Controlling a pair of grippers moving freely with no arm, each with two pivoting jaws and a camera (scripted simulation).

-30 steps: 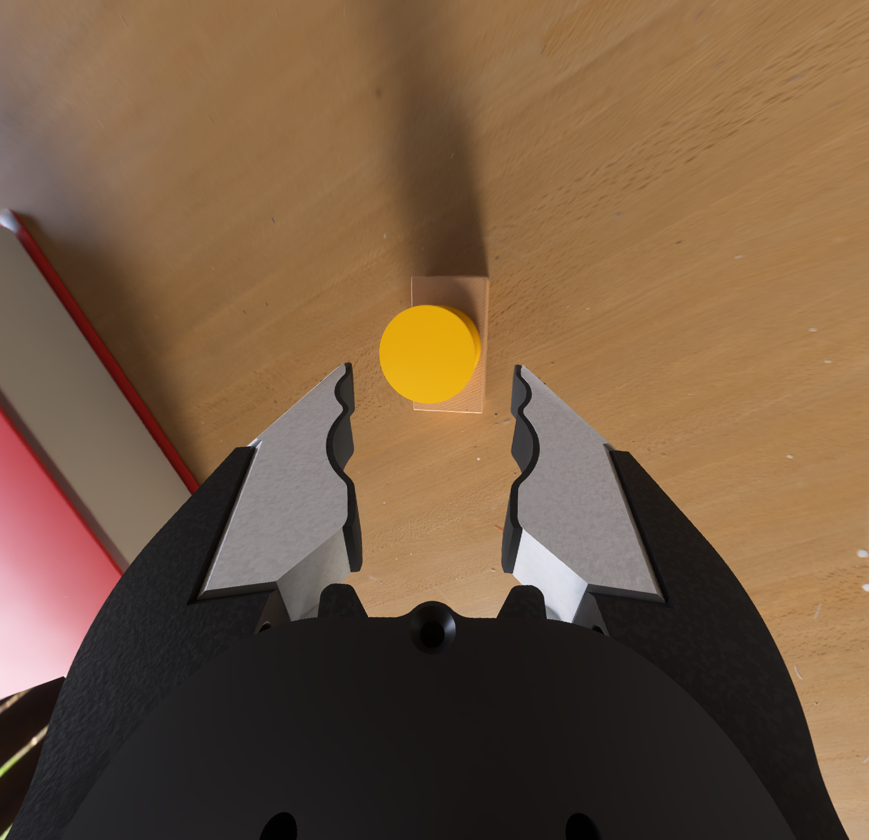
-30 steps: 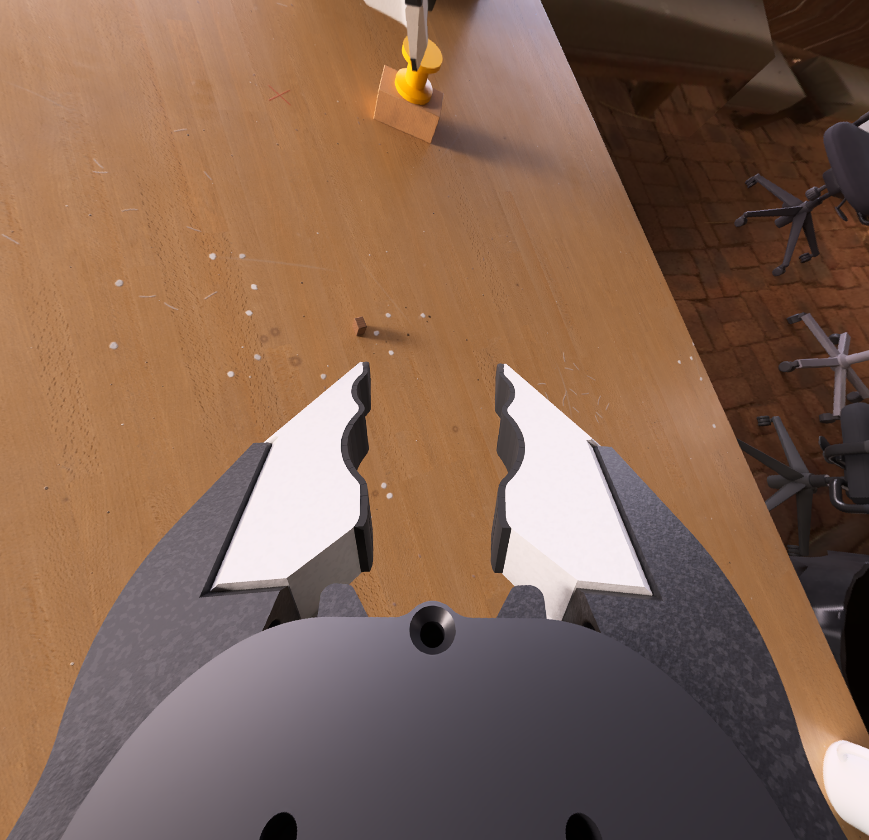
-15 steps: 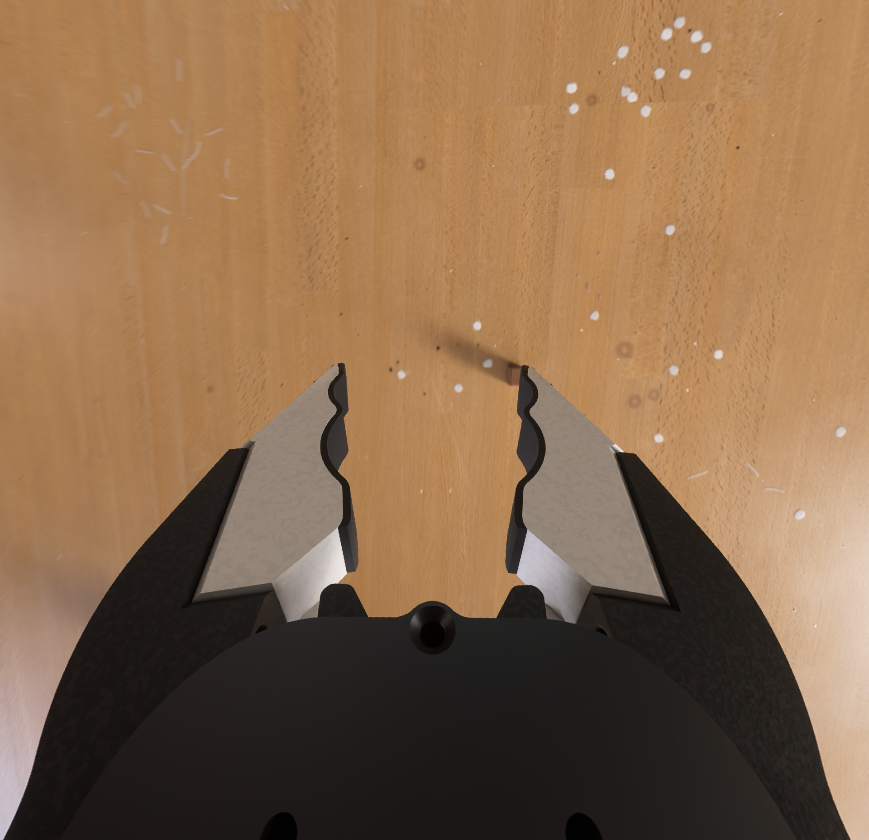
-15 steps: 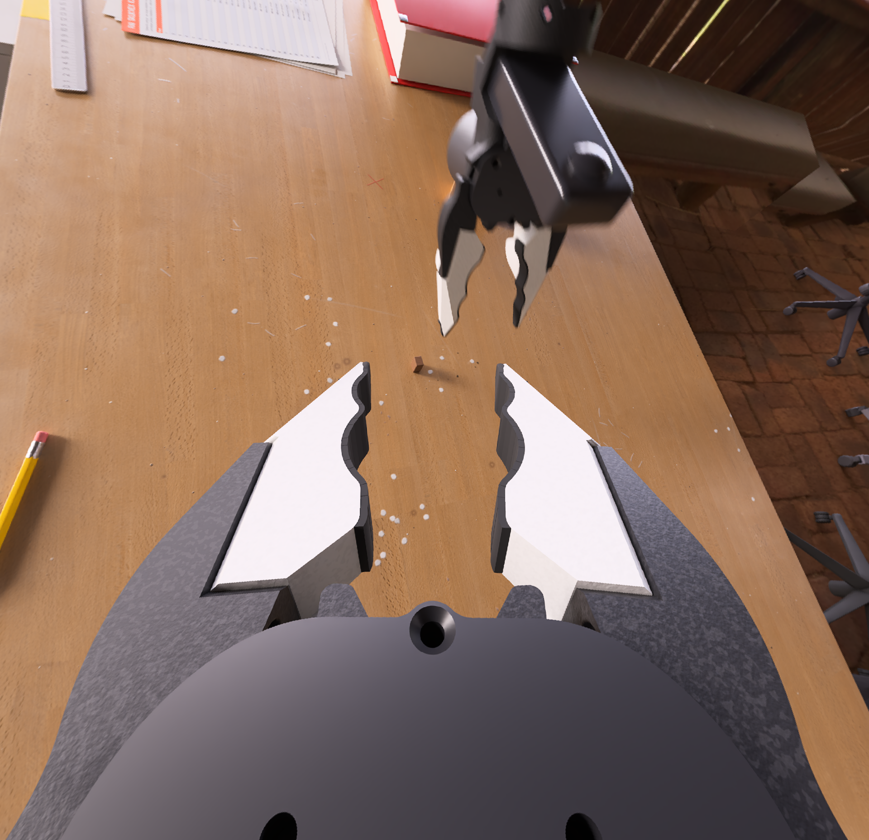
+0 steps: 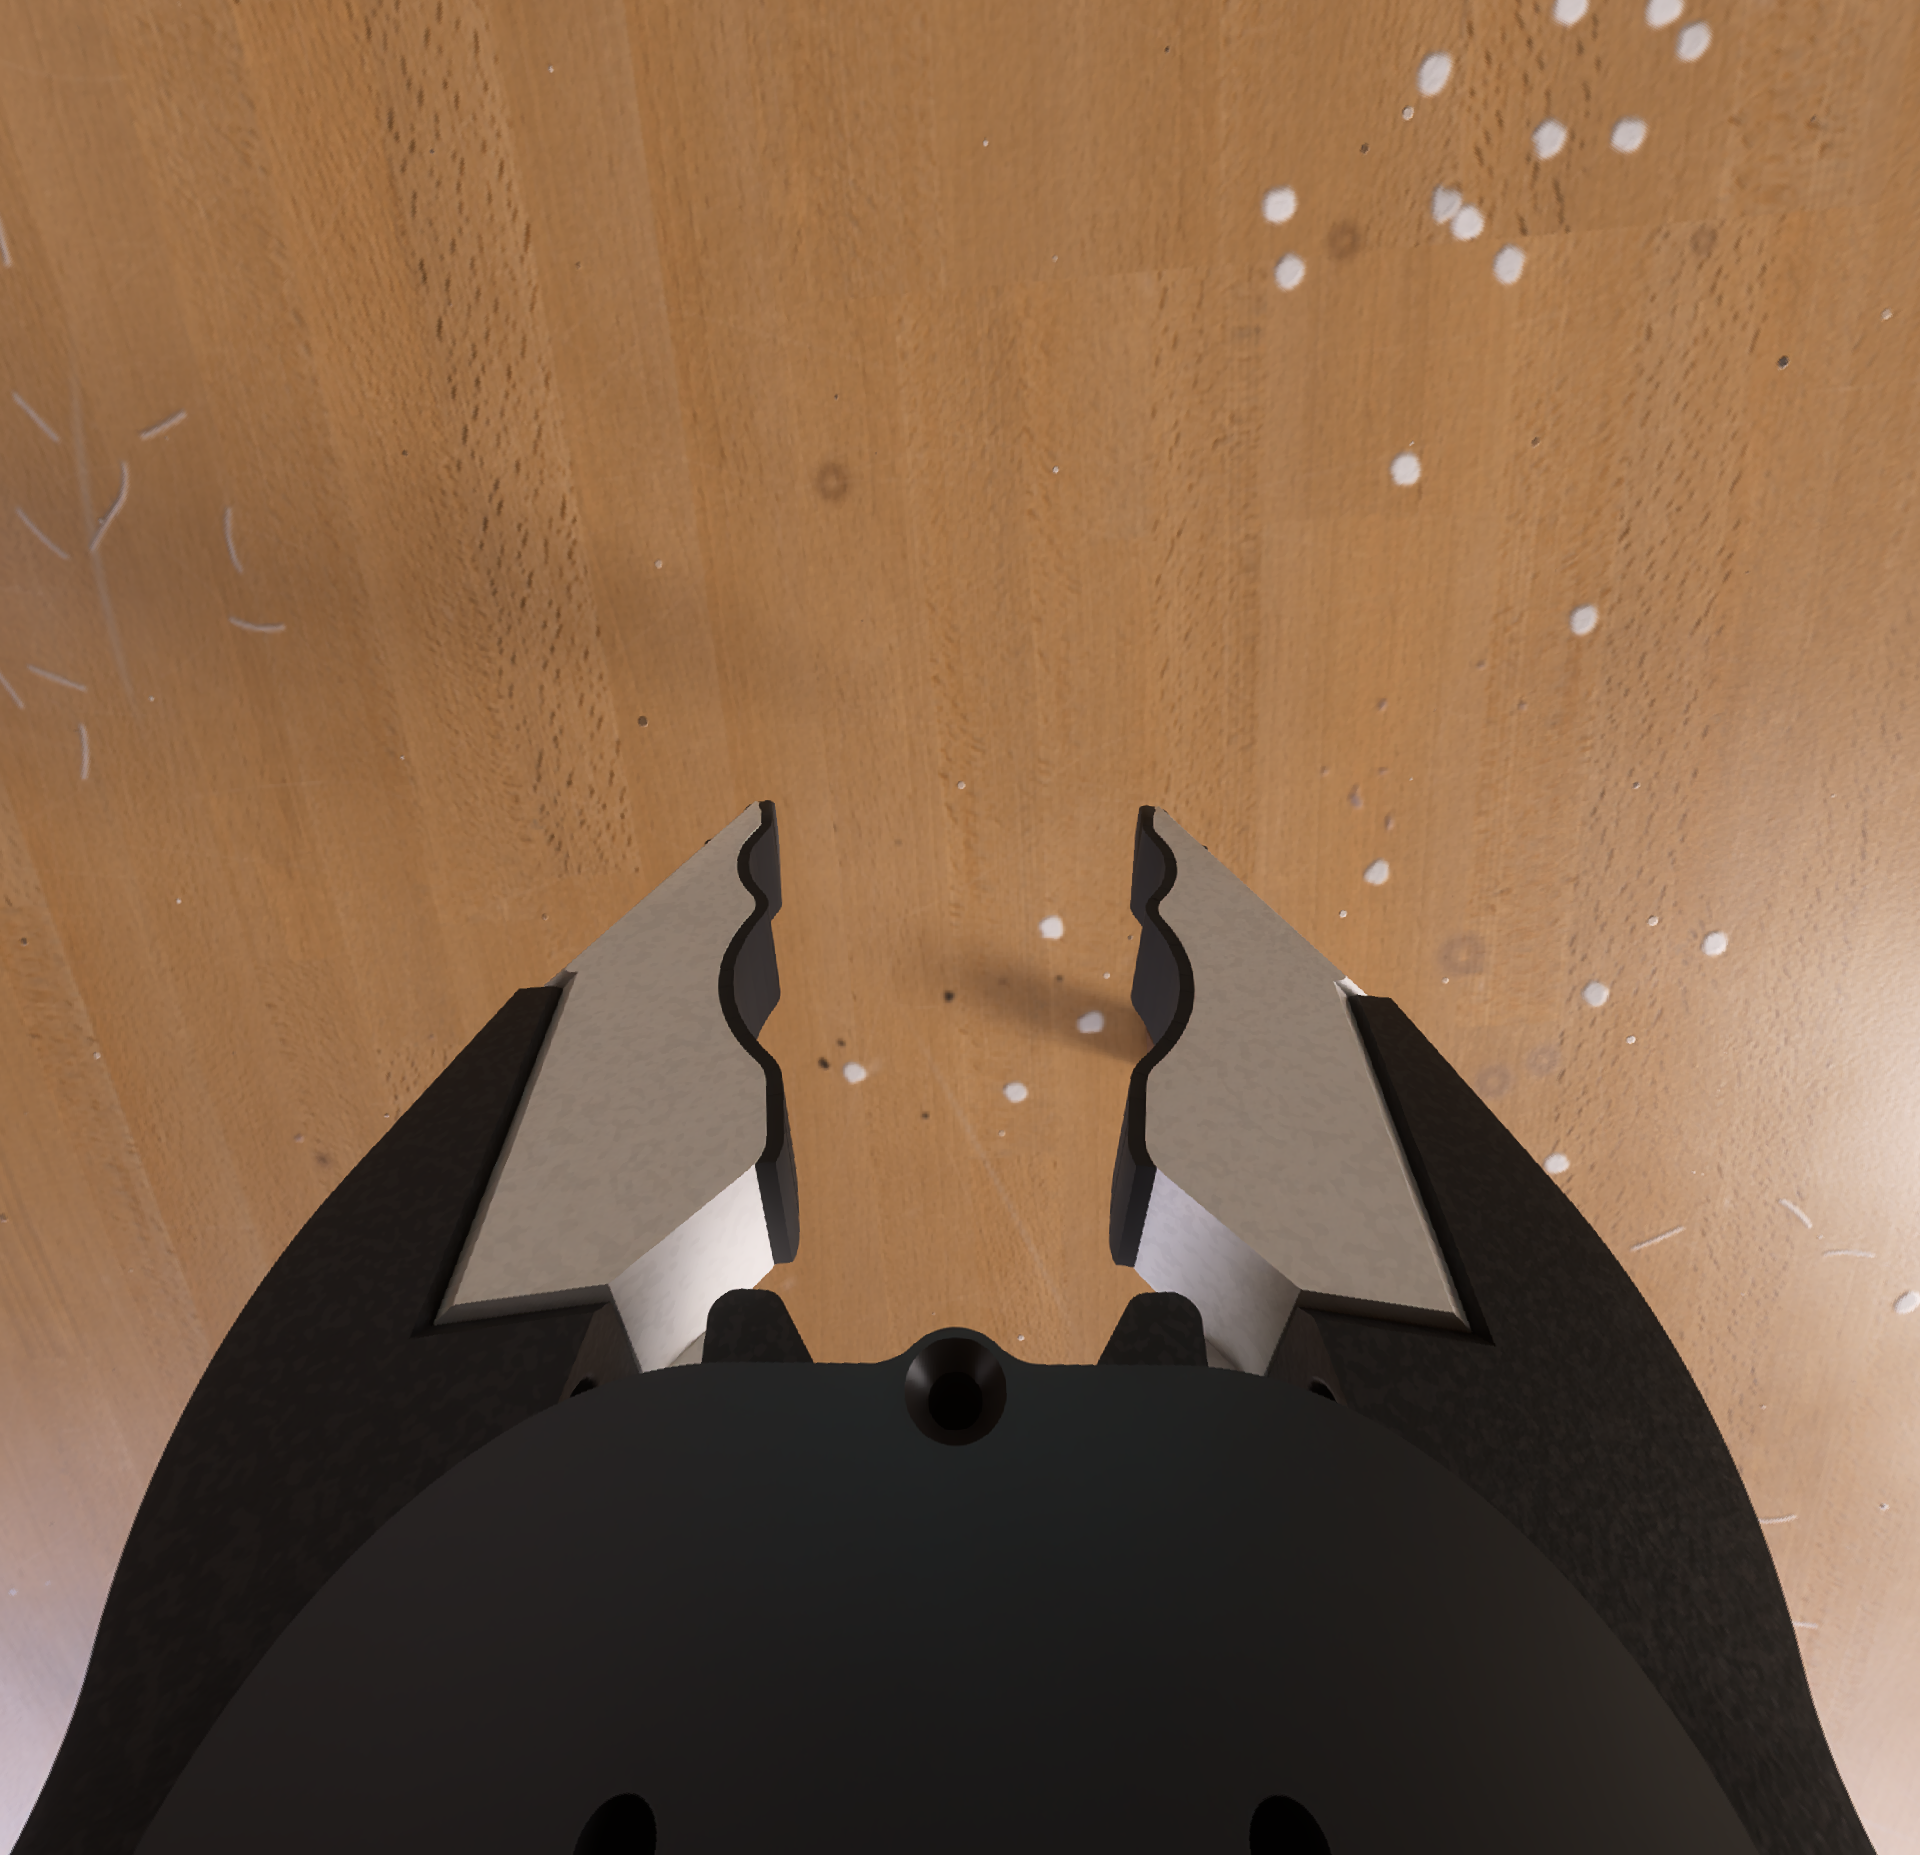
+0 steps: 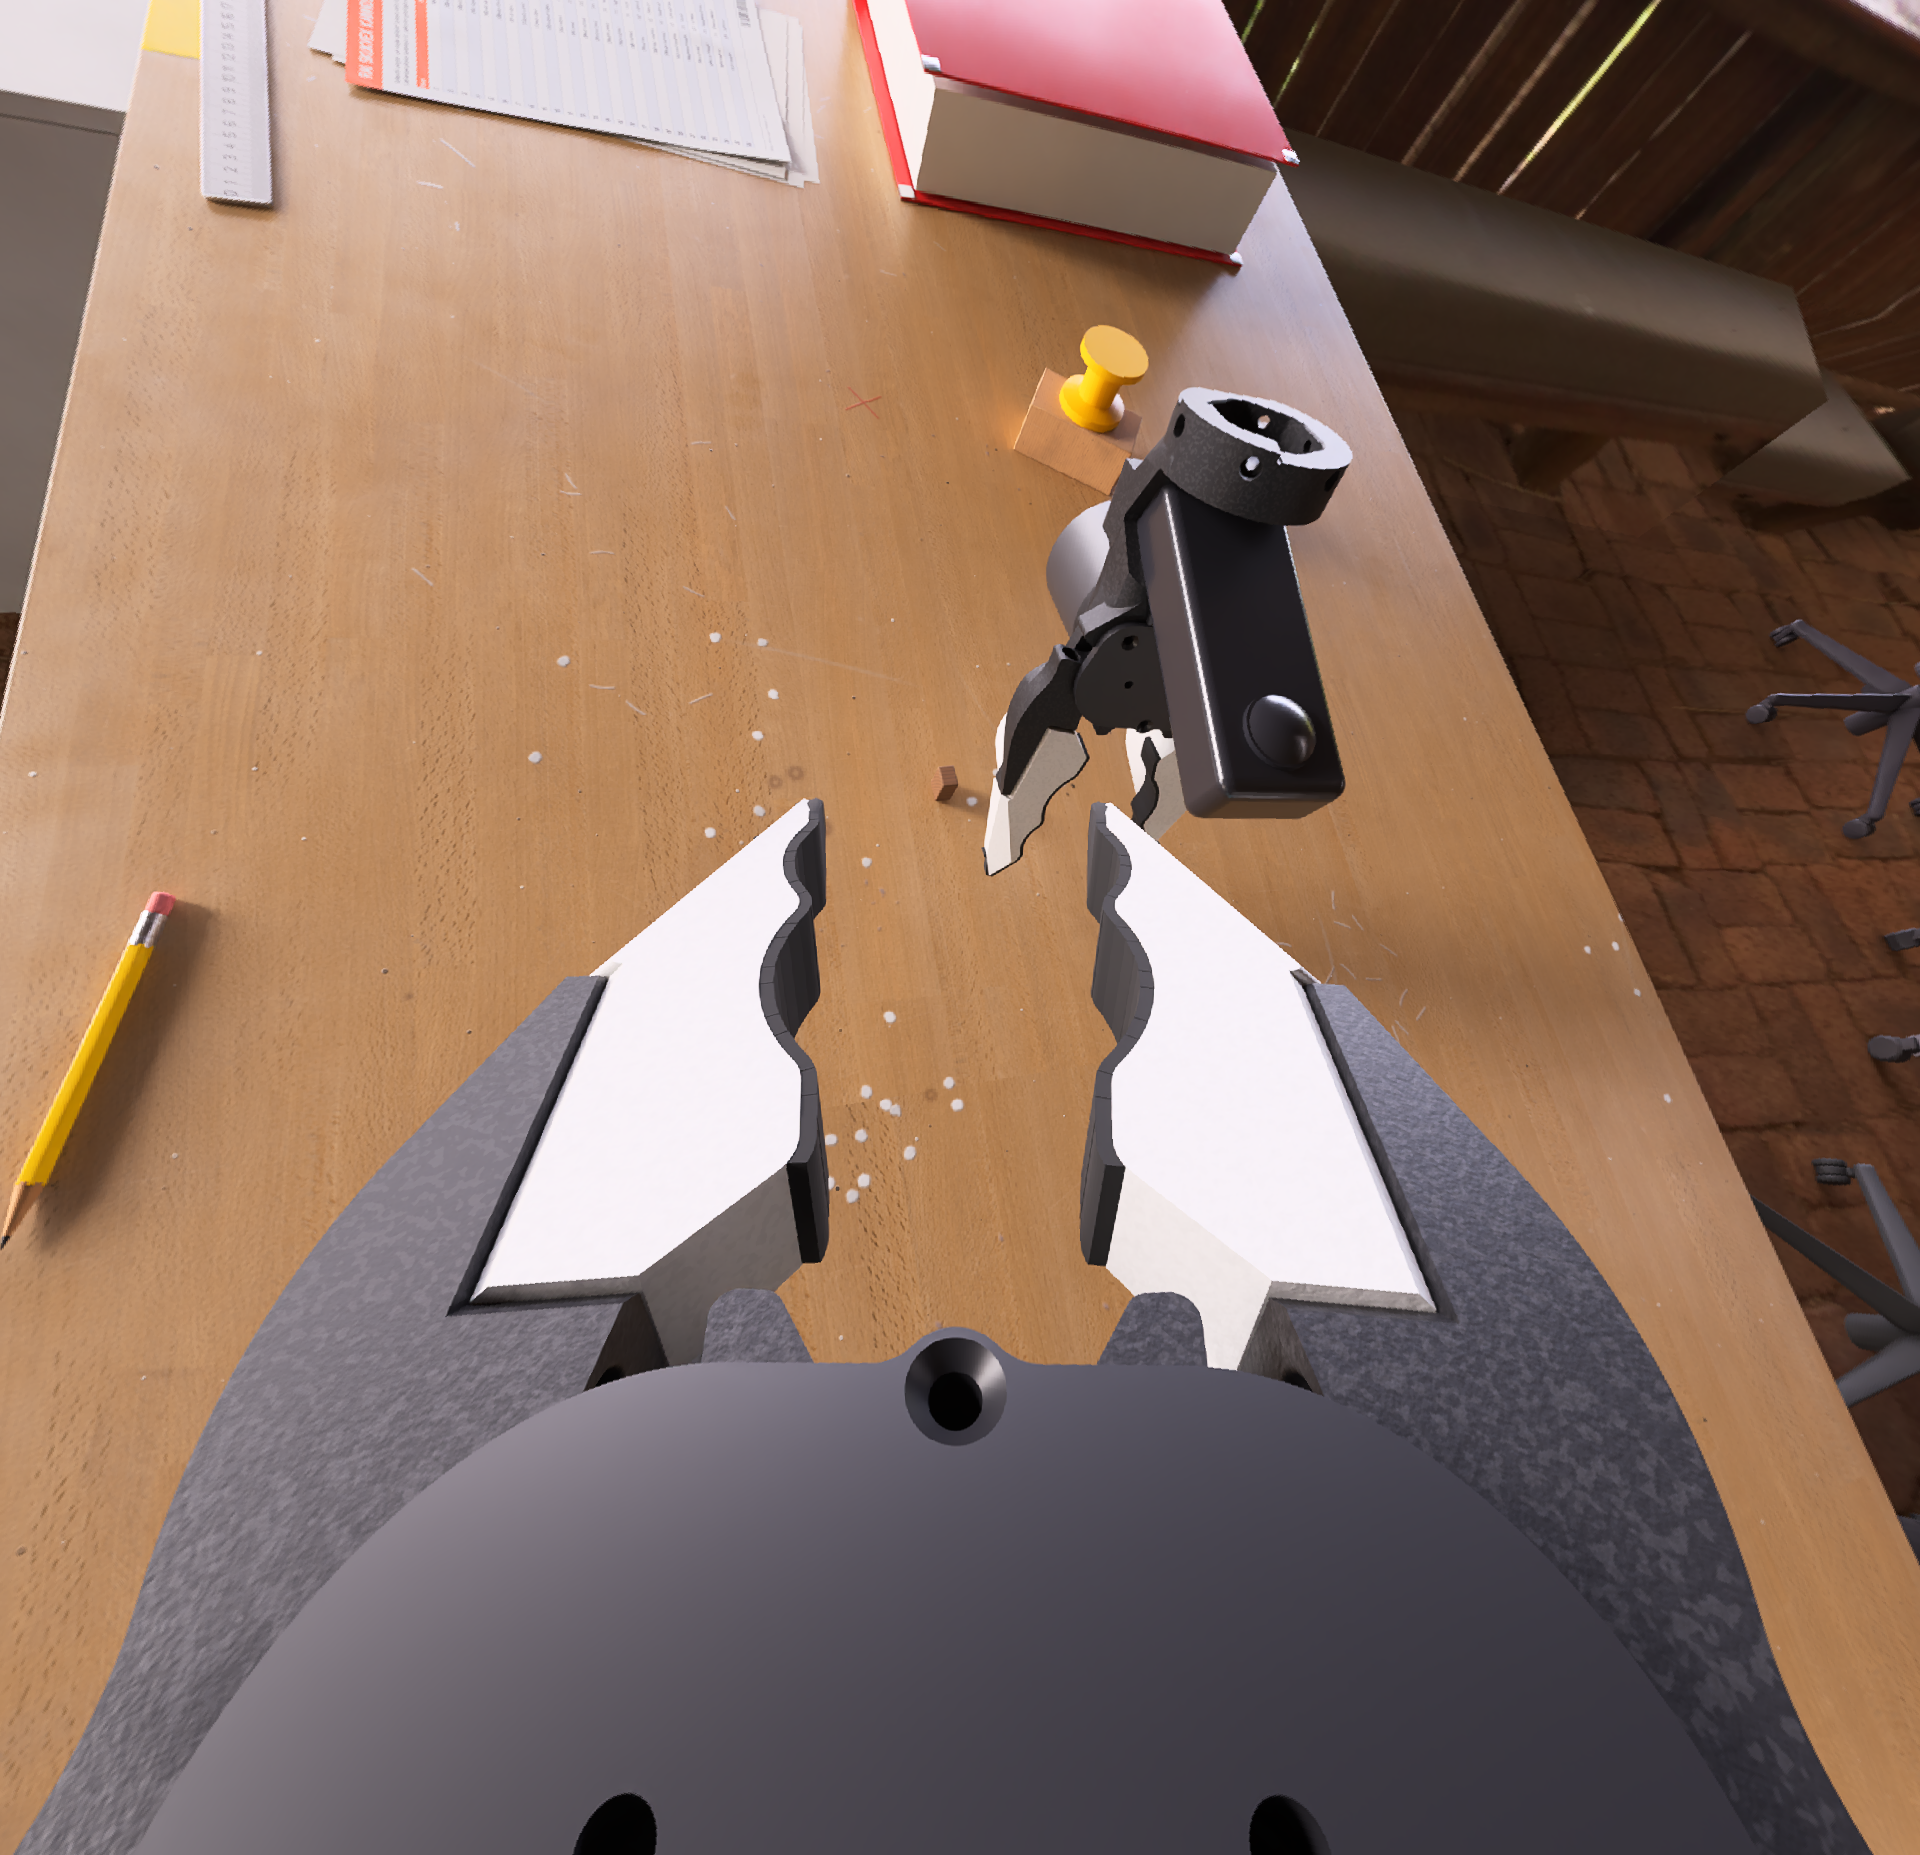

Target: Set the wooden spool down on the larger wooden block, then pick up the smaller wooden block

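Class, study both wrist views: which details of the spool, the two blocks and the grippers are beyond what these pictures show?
- Smaller wooden block: absent from the left wrist view, probably hidden behind the left gripper finger; tiny in the right wrist view.
- Larger wooden block: its near corner is covered by the left gripper's body.
- Wooden spool: its base contact is too small to judge.

An office or study workspace: a long wooden desk carries a ruler at 11 o'clock, printed sheets and a red book at 12, a pencil at 9; swivel chairs stand on brick floor at 3.
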